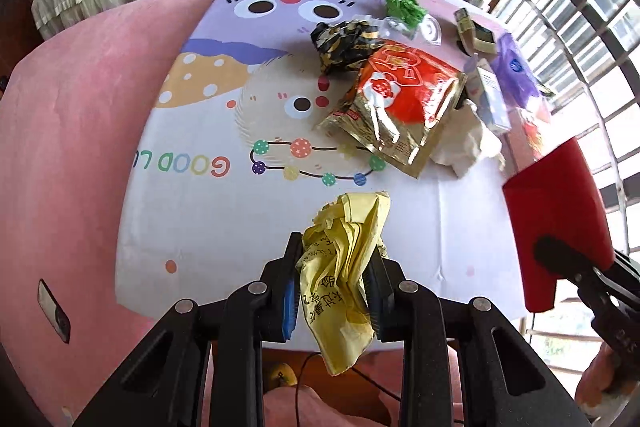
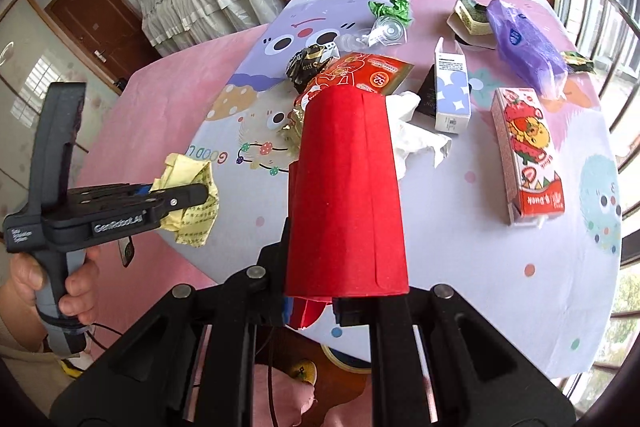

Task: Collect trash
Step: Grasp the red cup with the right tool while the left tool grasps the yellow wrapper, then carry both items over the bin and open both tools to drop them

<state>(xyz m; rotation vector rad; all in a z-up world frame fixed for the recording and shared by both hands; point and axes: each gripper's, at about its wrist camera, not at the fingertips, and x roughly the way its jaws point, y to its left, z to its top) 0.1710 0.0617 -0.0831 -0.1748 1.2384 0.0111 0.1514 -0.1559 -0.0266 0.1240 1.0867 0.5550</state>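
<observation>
A cartoon-printed tablecloth (image 2: 460, 247) covers the table, with trash lying across its far half. The right gripper (image 2: 310, 301) is clamped on a red paper envelope (image 2: 346, 195), held above the cloth. A red-and-gold snack bag (image 1: 394, 107) lies mid-table beside a strawberry drink carton (image 2: 526, 157). The left gripper (image 1: 334, 287) pinches a crumpled yellow wrapper (image 1: 346, 275) between its 2 fingers, over the near edge.
</observation>
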